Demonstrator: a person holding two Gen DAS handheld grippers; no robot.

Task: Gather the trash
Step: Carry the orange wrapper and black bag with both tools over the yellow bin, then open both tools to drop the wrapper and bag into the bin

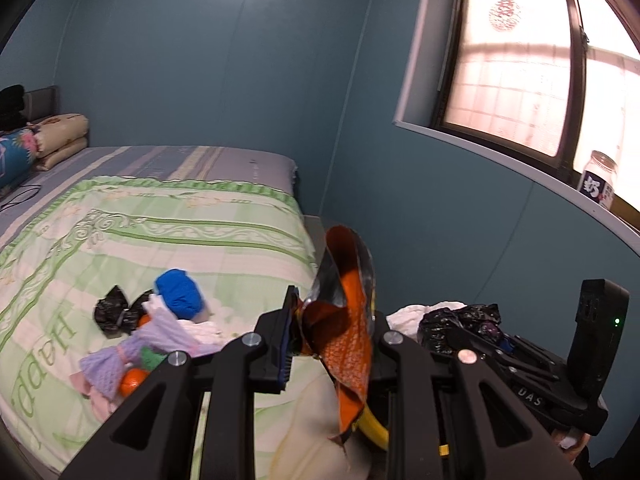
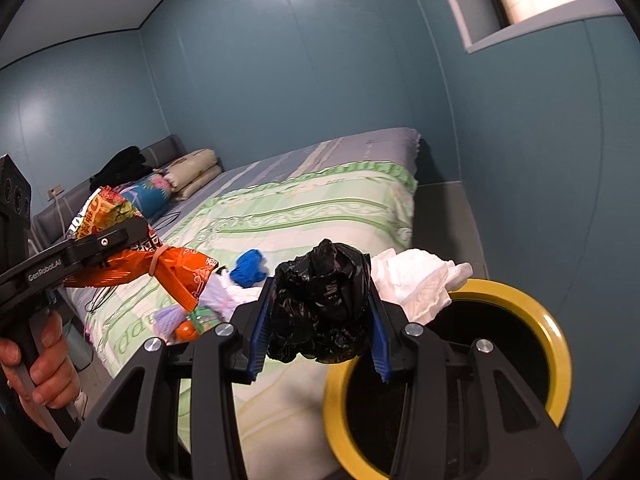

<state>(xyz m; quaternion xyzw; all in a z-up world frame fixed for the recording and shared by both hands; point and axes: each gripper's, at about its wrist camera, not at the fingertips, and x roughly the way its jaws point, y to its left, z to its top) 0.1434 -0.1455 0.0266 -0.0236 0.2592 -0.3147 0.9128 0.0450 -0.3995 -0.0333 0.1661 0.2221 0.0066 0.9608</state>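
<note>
My left gripper (image 1: 332,320) is shut on a crumpled orange snack wrapper (image 1: 344,340), which sticks up and hangs down between the fingers. In the right wrist view this gripper (image 2: 132,240) holds the wrapper (image 2: 180,272) out over the bed. My right gripper (image 2: 318,320) is shut on a scrunched black plastic bag (image 2: 320,304). A crumpled white paper (image 2: 416,280) lies right behind the bag; I cannot tell whether it is gripped too. Just below and to the right of the right gripper stands a black bin with a yellow rim (image 2: 556,344).
On the green quilt (image 1: 180,232) lie a small black bag (image 1: 114,312), a blue ball of cloth (image 1: 178,294), purple knitted cloth (image 1: 120,356) and an orange item (image 1: 132,382). Pillows (image 1: 60,136) sit at the headboard. A jar (image 1: 600,178) stands on the windowsill.
</note>
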